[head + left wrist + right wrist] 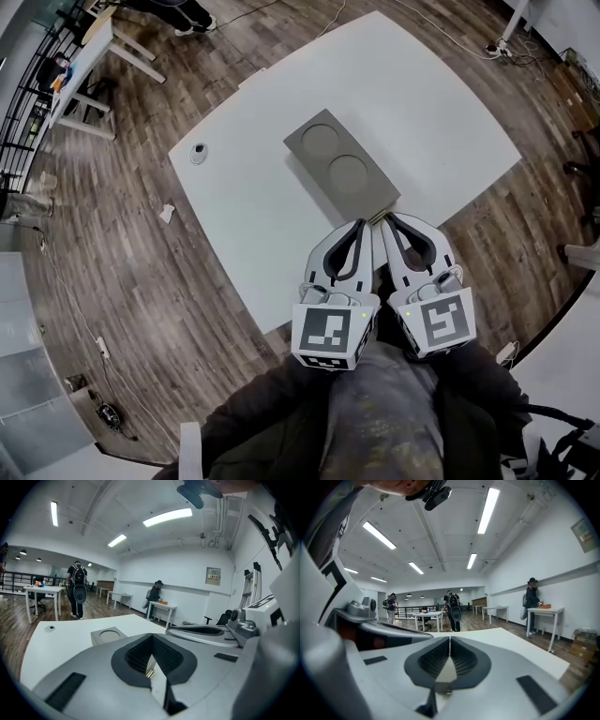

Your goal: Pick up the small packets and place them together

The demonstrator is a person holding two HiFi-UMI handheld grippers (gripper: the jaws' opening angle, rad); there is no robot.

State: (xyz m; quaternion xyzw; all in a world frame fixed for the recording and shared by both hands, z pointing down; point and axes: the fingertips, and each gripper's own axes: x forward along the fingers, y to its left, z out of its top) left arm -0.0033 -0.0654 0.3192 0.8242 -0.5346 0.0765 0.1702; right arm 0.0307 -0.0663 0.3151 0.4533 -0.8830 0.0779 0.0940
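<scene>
On the white table (281, 216) lies a grey tray (339, 161) with two round hollows, both bare. I cannot make out any small packet for certain. A thin gold-edged sliver (378, 217) shows at the tray's near corner. My left gripper (360, 225) and right gripper (390, 218) hang side by side over the table's near edge, tips just short of that corner. Both sets of jaws meet with nothing between them. In the left gripper view the left gripper (152, 637) points toward the tray (108, 635). The right gripper (450, 638) faces along the table (520, 644).
A small round object (198, 152) sits near the table's left edge. A white scrap (167, 214) lies on the wooden floor. Other desks stand at the far left (94, 56). A person with a backpack (77, 590) stands beyond the table, another (154, 595) at a far desk.
</scene>
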